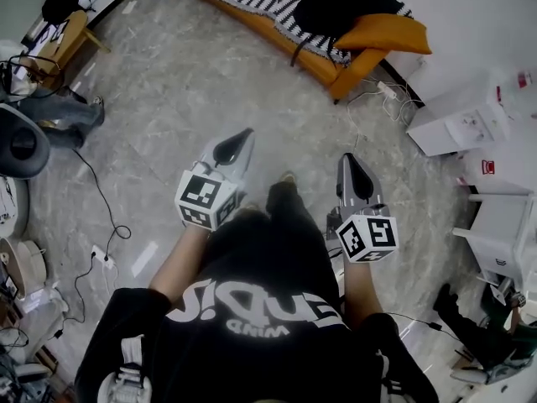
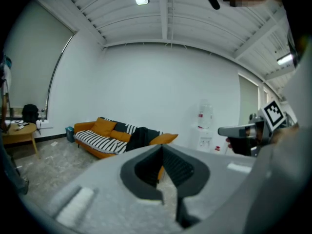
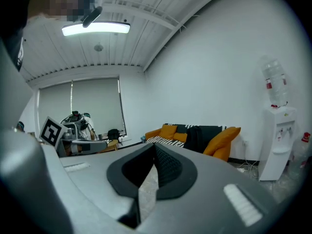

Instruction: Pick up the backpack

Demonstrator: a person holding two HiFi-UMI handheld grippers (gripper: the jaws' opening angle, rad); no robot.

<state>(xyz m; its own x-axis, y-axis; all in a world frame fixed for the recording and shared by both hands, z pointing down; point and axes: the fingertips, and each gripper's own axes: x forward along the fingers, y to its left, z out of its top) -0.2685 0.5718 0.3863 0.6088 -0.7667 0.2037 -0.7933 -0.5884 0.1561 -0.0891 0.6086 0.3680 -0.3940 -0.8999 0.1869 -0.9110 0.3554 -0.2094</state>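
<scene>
A black backpack (image 1: 340,2) lies on the orange sofa (image 1: 319,57) at the far side of the room, against an orange cushion, with a strap hanging over the seat edge. It shows in the left gripper view as a dark backpack (image 2: 141,138) and in the right gripper view too (image 3: 197,138). My left gripper (image 1: 240,139) and right gripper (image 1: 349,161) are held out in front of the person, both pointing toward the sofa and well short of it. Both are shut with nothing between the jaws (image 2: 162,149) (image 3: 155,149).
A white water dispenser (image 1: 457,120) stands right of the sofa, with a power strip (image 1: 390,91) and cords on the floor beside it. A wooden side table (image 1: 71,32) with a black bag (image 1: 59,2) is at the far left. Cables (image 1: 101,200) trail across the marble floor.
</scene>
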